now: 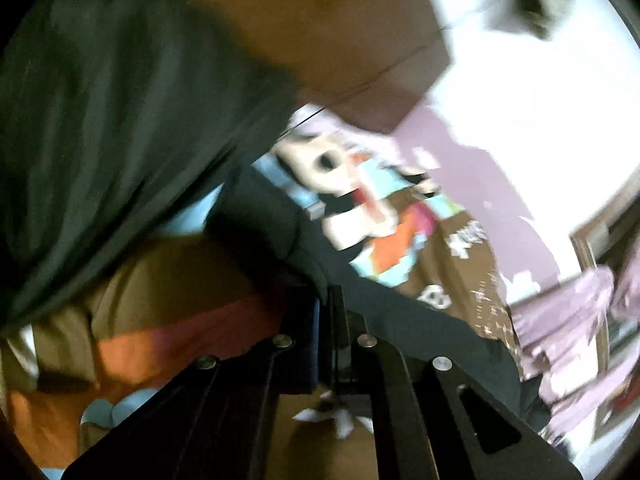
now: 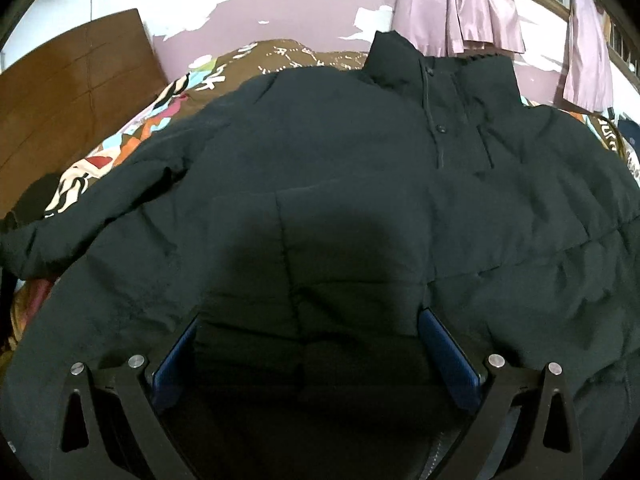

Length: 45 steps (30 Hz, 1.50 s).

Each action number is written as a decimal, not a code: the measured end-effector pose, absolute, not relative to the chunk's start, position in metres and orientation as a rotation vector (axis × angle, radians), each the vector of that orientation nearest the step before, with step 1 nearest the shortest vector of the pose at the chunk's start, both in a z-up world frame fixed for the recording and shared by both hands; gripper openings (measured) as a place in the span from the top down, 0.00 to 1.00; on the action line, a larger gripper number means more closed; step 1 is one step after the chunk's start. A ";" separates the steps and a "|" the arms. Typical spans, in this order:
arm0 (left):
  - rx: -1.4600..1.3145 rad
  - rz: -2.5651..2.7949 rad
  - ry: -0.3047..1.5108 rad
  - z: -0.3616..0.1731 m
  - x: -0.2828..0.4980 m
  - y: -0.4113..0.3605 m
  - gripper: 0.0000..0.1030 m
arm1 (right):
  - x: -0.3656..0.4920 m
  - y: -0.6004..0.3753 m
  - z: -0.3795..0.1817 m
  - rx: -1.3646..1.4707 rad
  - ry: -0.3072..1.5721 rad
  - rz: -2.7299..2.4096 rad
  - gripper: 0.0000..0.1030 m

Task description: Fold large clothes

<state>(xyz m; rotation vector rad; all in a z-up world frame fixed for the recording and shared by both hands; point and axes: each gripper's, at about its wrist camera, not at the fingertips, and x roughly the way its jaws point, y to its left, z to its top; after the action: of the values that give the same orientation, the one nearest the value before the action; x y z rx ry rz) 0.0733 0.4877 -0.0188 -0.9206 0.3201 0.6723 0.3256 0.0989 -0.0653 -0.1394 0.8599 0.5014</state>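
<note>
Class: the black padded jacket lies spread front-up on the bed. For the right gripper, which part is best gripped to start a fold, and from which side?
Probably the bottom hem of the jacket, from the near side, where the right gripper already hangs with open jaws. The hem is the closest free edge; the collar lies farthest away.

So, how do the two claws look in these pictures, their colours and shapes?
Both look alike. The right claw has black flat linkage arms with elongated cut-out slots and round silver bolts at the joints, and blue pads line the inner faces of its fingers. The left claw shows the same black arms and silver bolts, with a strip of blue pad. No cables or markings are visible.
</note>
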 end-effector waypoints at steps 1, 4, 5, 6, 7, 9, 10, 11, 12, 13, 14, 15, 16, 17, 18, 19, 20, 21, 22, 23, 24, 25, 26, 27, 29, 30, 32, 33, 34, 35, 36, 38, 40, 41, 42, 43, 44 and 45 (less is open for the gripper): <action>-0.881 0.652 0.307 -0.011 0.076 0.482 0.98 | 0.322 0.094 -0.060 -0.122 0.841 0.514 0.00; -0.734 0.551 0.263 0.025 0.086 0.451 0.99 | 0.314 0.086 -0.039 -0.093 0.797 0.537 0.00; -0.676 0.496 0.245 0.039 0.089 0.438 0.99 | 0.310 0.081 -0.031 -0.092 0.785 0.547 0.00; -0.626 0.446 0.238 0.051 0.093 0.426 0.99 | 0.305 0.075 -0.021 -0.093 0.768 0.550 0.00; -0.586 0.403 0.233 0.059 0.096 0.415 0.99 | 0.301 0.071 -0.015 -0.094 0.758 0.550 0.00; -0.494 0.281 0.231 0.078 0.102 0.388 0.99 | 0.292 0.054 0.001 -0.077 0.740 0.552 0.00; -0.444 0.219 0.234 0.086 0.105 0.371 0.99 | 0.289 0.046 0.007 -0.065 0.736 0.552 0.00; -0.397 0.158 0.243 0.092 0.108 0.354 0.99 | 0.286 0.038 0.013 -0.052 0.734 0.551 0.00; -0.362 0.108 0.249 0.097 0.110 0.340 0.99 | 0.282 0.026 0.020 -0.035 0.730 0.546 0.00; -0.323 0.045 0.264 0.100 0.113 0.322 0.99 | 0.280 0.017 0.025 -0.017 0.729 0.539 0.00; -0.289 -0.009 0.286 0.103 0.117 0.304 0.99 | 0.278 0.006 0.029 0.003 0.731 0.533 0.00; -0.269 -0.045 0.303 0.104 0.122 0.290 0.99 | 0.276 -0.008 0.032 0.034 0.738 0.523 0.00; -0.254 -0.101 0.332 0.103 0.127 0.271 0.99 | 0.273 -0.017 0.034 0.056 0.742 0.517 0.00; -0.257 -0.143 0.357 0.101 0.133 0.257 0.99 | 0.272 -0.032 0.036 0.091 0.749 0.505 0.00; -0.255 -0.183 0.391 0.097 0.141 0.242 0.99 | 0.272 -0.044 0.036 0.122 0.754 0.497 0.00; -0.238 -0.209 0.422 0.095 0.147 0.228 0.99 | 0.272 -0.057 0.035 0.157 0.761 0.490 0.00; -0.203 -0.229 0.455 0.091 0.153 0.211 0.99 | 0.272 -0.071 0.033 0.198 0.767 0.483 0.00; -0.168 -0.244 0.483 0.087 0.158 0.196 0.99 | 0.272 -0.084 0.030 0.237 0.771 0.481 0.00; -0.129 -0.262 0.514 0.082 0.164 0.179 0.99 | 0.273 -0.096 0.028 0.272 0.774 0.481 0.00; -0.102 -0.274 0.539 0.078 0.169 0.167 0.99 | 0.273 -0.106 0.026 0.309 0.775 0.485 0.00; -0.074 -0.291 0.579 0.070 0.178 0.151 0.99 | 0.273 -0.118 0.023 0.358 0.774 0.500 0.00; -0.065 -0.301 0.609 0.065 0.185 0.143 0.99 | 0.273 -0.125 0.021 0.389 0.773 0.514 0.00; -0.055 -0.310 0.647 0.057 0.190 0.134 0.99 | 0.273 -0.133 0.017 0.435 0.772 0.537 0.00; -0.039 -0.311 0.698 0.047 0.200 0.122 0.99 | 0.273 -0.139 0.014 0.470 0.773 0.557 0.00; -0.009 -0.312 0.755 0.037 0.208 0.104 0.99 | 0.274 -0.142 0.006 0.526 0.779 0.603 0.00; 0.013 -0.312 0.788 0.029 0.214 0.093 0.99 | 0.275 -0.141 0.002 0.550 0.787 0.631 0.00; 0.033 -0.321 0.827 0.017 0.220 0.081 0.99 | 0.279 -0.135 -0.005 0.578 0.809 0.661 0.00; 0.040 -0.330 0.846 0.012 0.224 0.076 0.99 | 0.283 -0.130 -0.009 0.596 0.822 0.676 0.00; 0.047 -0.336 0.862 0.007 0.226 0.074 0.99 | 0.286 -0.125 -0.012 0.617 0.834 0.690 0.00; 0.060 -0.342 0.878 0.002 0.230 0.070 0.99 | 0.289 -0.122 -0.015 0.642 0.846 0.701 0.00; 0.078 -0.347 0.893 -0.003 0.233 0.066 0.99 | 0.293 -0.119 -0.019 0.676 0.858 0.713 0.00; 0.106 -0.356 0.909 -0.009 0.233 0.065 0.99 | 0.301 -0.117 -0.027 0.732 0.882 0.699 0.00; 0.122 -0.365 0.917 -0.017 0.233 0.069 0.99 | 0.306 -0.118 -0.032 0.749 0.901 0.657 0.05; 0.129 -0.368 0.917 -0.018 0.234 0.066 0.99 | 0.308 -0.120 -0.035 0.742 0.919 0.626 0.11; 0.143 -0.365 0.912 -0.018 0.234 0.061 0.99 | 0.308 -0.122 -0.038 0.742 0.929 0.606 0.15; 0.154 -0.363 0.909 -0.022 0.230 0.062 0.99 | 0.307 -0.124 -0.040 0.741 0.936 0.591 0.16; 0.164 -0.363 0.907 -0.027 0.230 0.061 0.99 | 0.306 -0.128 -0.042 0.736 0.942 0.566 0.16; 0.171 -0.362 0.909 -0.031 0.231 0.061 0.99 | 0.304 -0.132 -0.043 0.730 0.939 0.549 0.17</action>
<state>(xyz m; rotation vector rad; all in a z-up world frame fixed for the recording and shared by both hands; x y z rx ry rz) 0.2308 0.0613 -0.0309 0.1709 0.9085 -0.3625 0.3045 -0.1322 -0.0429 0.7298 0.9386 0.5489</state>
